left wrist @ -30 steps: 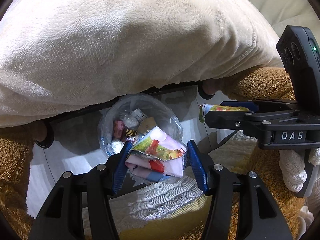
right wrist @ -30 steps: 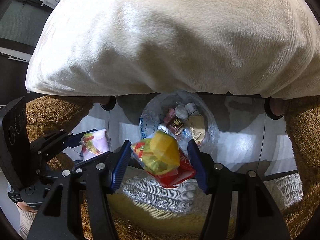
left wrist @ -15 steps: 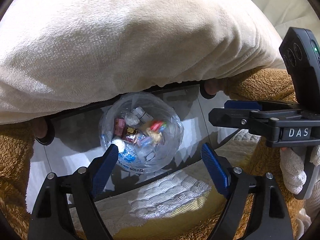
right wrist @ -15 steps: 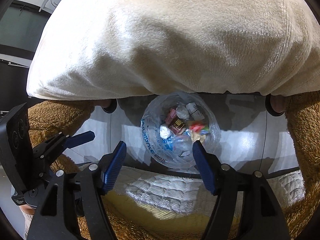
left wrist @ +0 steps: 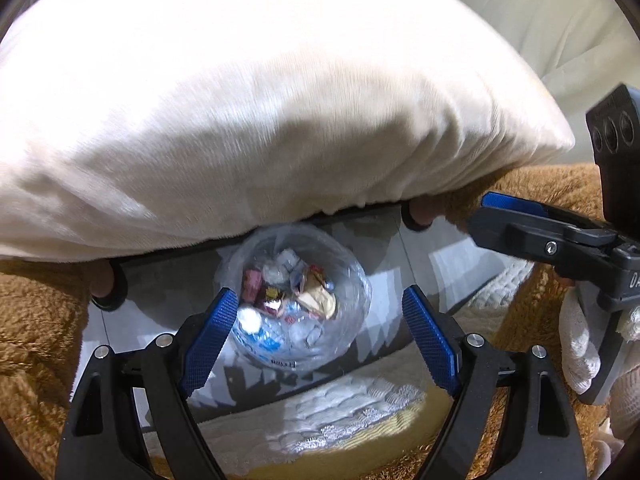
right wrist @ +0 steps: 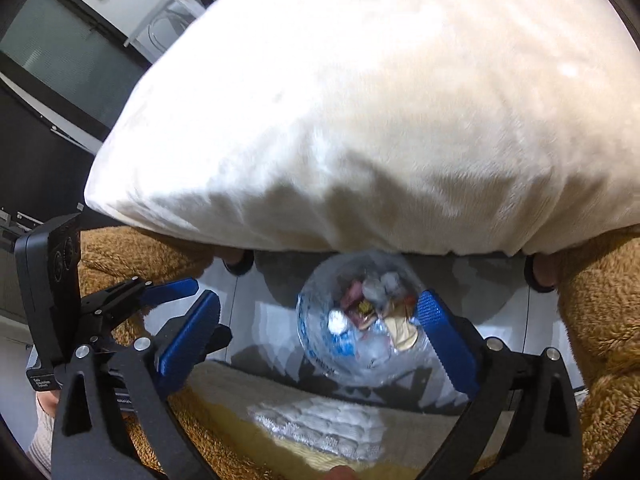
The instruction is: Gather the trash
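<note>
Trash (left wrist: 294, 294), a heap of crumpled wrappers, lies inside a clear plastic bag (left wrist: 352, 280) standing open on the pale floor (left wrist: 436, 264).

Left wrist view: the left gripper (left wrist: 320, 332) has its blue-padded fingers spread wide with nothing between them. The bag mouth sits straight ahead of the fingertips, toward 12 o'clock and below them, framed by the gap. At 3 o'clock the right gripper (left wrist: 516, 212) enters edge-on, carried by a white-gloved hand (left wrist: 580, 344); its fingers overlap from this angle, so their state cannot be read here. A large cream pillow (left wrist: 260, 100) fills the field from 9 through 12 to 2 o'clock and hides the far rim of the bag. Brown fleece blanket (left wrist: 36, 340) lies at 8 and 4 o'clock.

Right wrist view: the right gripper (right wrist: 320, 332) is likewise spread and empty. The bag (right wrist: 316, 332) lies ahead but offset toward 1 o'clock, its right edge covered by the right-hand finger (right wrist: 448, 344). The left gripper (right wrist: 168, 288) appears at 9 o'clock, fingers apart.

Judgement: both tools hover above the bag with no load, the left one better centred on it. The heap shows no clear long axis. Any trash not yet collected lies outside both fields, so the next pickup target cannot be identified. Individual wrappers are blurred, and print on the bag is unreadable.
</note>
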